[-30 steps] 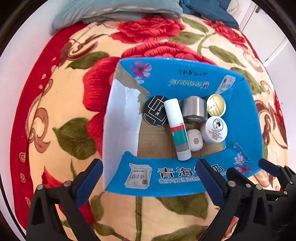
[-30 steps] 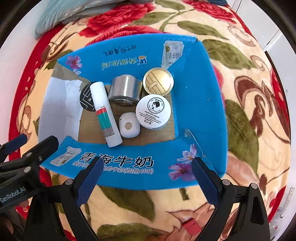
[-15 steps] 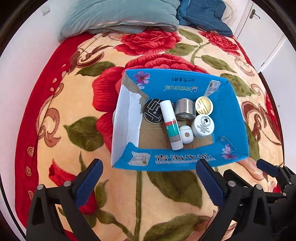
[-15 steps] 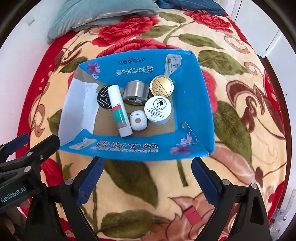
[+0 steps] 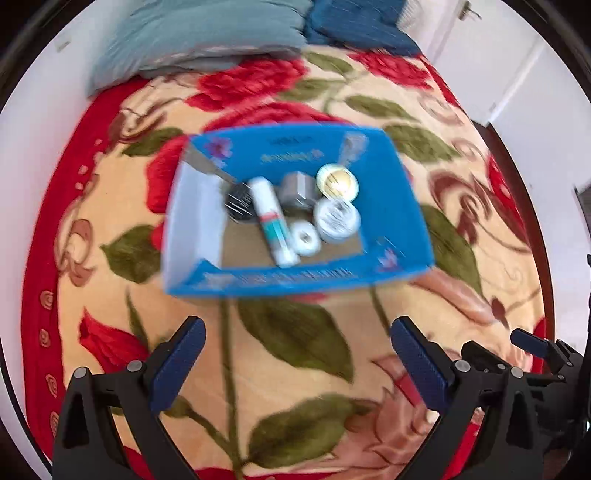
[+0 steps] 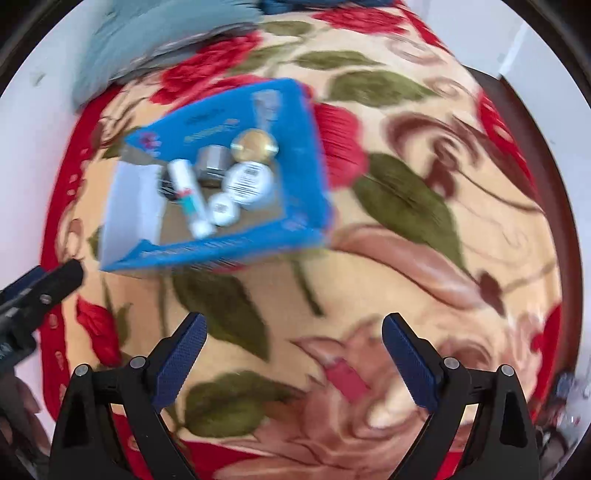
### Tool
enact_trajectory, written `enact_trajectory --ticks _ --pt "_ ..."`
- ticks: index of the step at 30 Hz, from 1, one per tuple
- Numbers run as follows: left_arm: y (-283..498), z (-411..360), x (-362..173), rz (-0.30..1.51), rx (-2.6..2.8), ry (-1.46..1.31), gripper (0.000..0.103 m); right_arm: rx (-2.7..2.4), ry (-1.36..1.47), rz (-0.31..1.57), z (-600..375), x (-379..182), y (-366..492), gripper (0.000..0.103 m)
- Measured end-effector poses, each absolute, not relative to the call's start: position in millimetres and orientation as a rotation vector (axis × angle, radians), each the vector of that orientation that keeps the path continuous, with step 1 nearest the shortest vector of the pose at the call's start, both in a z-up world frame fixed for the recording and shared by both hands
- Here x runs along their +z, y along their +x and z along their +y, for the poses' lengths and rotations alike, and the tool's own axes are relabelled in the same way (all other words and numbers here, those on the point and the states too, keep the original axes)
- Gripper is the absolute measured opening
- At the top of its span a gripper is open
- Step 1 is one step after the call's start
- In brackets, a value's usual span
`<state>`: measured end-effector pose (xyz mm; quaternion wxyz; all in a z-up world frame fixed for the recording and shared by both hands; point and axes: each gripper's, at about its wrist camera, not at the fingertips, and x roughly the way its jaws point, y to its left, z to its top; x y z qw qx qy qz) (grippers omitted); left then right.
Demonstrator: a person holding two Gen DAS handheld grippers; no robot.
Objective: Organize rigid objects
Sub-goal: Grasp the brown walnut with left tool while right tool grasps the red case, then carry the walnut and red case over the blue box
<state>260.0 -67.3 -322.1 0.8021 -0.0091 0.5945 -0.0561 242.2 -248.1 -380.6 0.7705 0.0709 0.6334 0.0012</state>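
Note:
A blue cardboard box [image 5: 402, 206] sits on the rose-patterned blanket; it also shows in the right wrist view [image 6: 299, 155]. Inside lie a white tube [image 5: 271, 221], a black round tin [image 5: 239, 203], a silver can [image 5: 295, 186], a gold-lidded jar [image 5: 337, 181], a white cream jar [image 5: 338, 220] and a small white case [image 5: 306, 237]. My left gripper [image 5: 295, 354] is open and empty, well in front of the box. My right gripper [image 6: 291, 350] is open and empty, in front of and right of the box. Both views are motion-blurred.
The floral blanket [image 5: 295, 332] covers the bed. A grey-blue pillow [image 5: 199, 33] and a dark blue cloth [image 5: 354, 26] lie at the far end. White walls flank the bed. The left gripper's finger [image 6: 40, 288] shows at the right view's left edge.
Both grippers have pulled back and up from the box, so it looks smaller and farther. The right view has swung to the right. Both stay open and empty.

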Motion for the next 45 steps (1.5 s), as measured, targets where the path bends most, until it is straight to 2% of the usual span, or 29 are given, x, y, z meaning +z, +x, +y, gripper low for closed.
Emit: enact_trajectory --ticks 7,8,10,12,19,21,22,24,32,37,38,39,40,42,45 --pt "213.0 -116.2 -405.9 1.475 -0.198 -0.081 0.102 -0.072 0.225 1.513 -325.2 -435.4 182.6 0.097" --pt "205.3 -121.4 -422.1 1.506 -0.208 -0.089 0.100 -0.062 0.240 1.533 -330.9 -447.2 177.5 0.097" --pt "190.8 -128.9 -453.0 1.575 -0.207 -0.076 0.083 -0.032 0.251 1.565 -335.2 -472.4 171.0 0.094" --pt "177.4 -133.0 -478.9 1.635 -0.198 -0.073 0.074 -0.015 0.237 1.596 -333.0 -491.6 169.5 0.081" --pt "149.7 -146.9 -543.7 1.767 -0.184 -0.115 0.073 0.050 0.161 1.645 -316.2 -543.7 168.1 0.078" --pt "147.4 -153.3 -552.6 1.773 -0.192 -0.115 0.064 0.063 0.166 1.661 -314.5 -556.1 165.4 0.078" --pt "146.9 -157.2 -555.0 1.768 -0.204 -0.109 0.053 0.064 0.168 1.667 -314.2 -560.6 164.9 0.078" --pt "146.4 -162.2 -556.4 1.760 -0.210 -0.076 0.039 0.068 0.173 1.674 -314.2 -569.5 164.6 0.078" --pt "158.1 -141.0 -532.2 1.685 -0.169 -0.050 0.039 0.106 0.117 1.717 -295.2 -595.5 162.8 0.078" --pt "166.4 -133.6 -536.9 1.675 -0.143 -0.034 0.039 0.059 0.037 1.756 -282.1 -618.0 165.7 0.078" --pt "168.1 -132.0 -537.6 1.672 -0.141 -0.032 0.039 0.043 0.033 1.757 -280.0 -618.5 165.5 0.075" --pt "167.8 -130.4 -538.5 1.668 -0.141 -0.029 0.039 0.029 0.034 1.757 -277.4 -618.2 165.8 0.066" --pt "167.5 -130.3 -539.0 1.666 -0.144 -0.019 0.039 0.020 0.038 1.755 -274.6 -616.9 165.1 0.062" --pt "168.1 -127.7 -537.9 1.655 -0.144 -0.005 0.039 -0.011 0.026 1.738 -264.6 -612.6 165.0 0.044" --pt "164.9 -130.1 -537.4 1.645 -0.148 0.007 0.039 -0.040 0.029 1.717 -255.9 -607.0 159.3 0.039"
